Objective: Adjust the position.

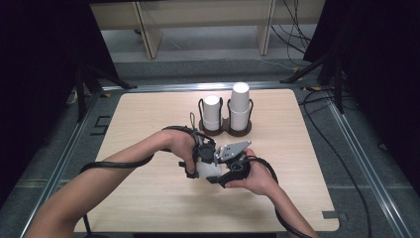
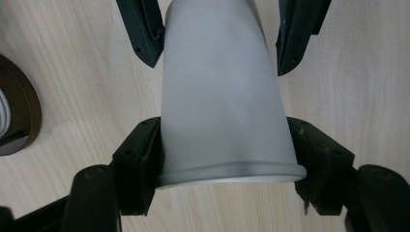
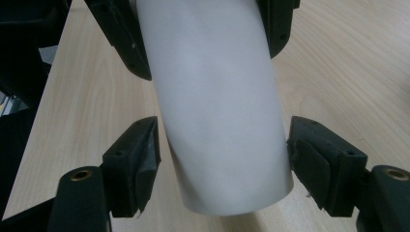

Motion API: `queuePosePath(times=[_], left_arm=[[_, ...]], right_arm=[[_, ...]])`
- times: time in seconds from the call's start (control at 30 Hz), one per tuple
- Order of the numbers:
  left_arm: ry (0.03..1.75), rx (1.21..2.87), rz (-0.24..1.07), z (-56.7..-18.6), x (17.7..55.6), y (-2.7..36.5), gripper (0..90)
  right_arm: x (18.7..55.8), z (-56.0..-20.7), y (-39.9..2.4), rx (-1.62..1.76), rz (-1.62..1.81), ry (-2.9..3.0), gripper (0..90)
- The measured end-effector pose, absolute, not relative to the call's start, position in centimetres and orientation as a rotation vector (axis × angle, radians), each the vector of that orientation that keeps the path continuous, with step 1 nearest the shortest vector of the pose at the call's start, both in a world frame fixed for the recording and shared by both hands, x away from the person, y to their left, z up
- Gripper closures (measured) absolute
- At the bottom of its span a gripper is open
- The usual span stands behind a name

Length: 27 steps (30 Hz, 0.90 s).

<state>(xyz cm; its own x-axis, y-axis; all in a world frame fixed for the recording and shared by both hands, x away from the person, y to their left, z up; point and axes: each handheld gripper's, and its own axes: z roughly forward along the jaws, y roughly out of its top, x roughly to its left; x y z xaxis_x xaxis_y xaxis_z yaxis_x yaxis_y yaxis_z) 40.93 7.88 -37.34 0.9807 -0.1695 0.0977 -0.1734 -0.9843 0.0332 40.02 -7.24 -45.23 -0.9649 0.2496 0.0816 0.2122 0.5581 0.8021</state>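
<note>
A white paper cup lies on its side just above the wooden table, between both hands. My left gripper is shut on the cup near its rolled rim, with both pads pressed on its wall. From the opposite side my right gripper straddles the cup near its closed bottom end. Its right pad is at the wall and a thin gap shows at its left pad. In the high view the left gripper and the right gripper meet at the table's middle.
A dark two-ring holder stands at the back of the table with a shorter cup stack and a taller one. Its base lies close at the left of the left gripper view. Cables trail off both sides.
</note>
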Motion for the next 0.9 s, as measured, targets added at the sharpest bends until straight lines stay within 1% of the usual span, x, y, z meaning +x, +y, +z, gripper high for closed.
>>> queuePosePath(times=[0.47,0.7,0.8,0.9], left_arm=[[-0.3,3.065,0.145,-36.98,40.91,7.91,33.8],[-0.326,3.034,0.143,-36.72,40.65,7.82,33.9],[-0.336,3.022,0.132,-36.7,40.59,7.87,32.4],[-0.346,2.972,0.147,-36.84,40.55,8.09,28.3]], right_arm=[[40.09,-45.65,-6.99,0.378,1.414,2.725,30.7],[40.0,-45.77,-7.07,0.325,1.415,2.731,33.2],[39.9,-45.88,-7.13,0.307,1.408,2.734,33.5],[39.72,-46.0,-7.09,0.298,1.401,2.725,33.6]])
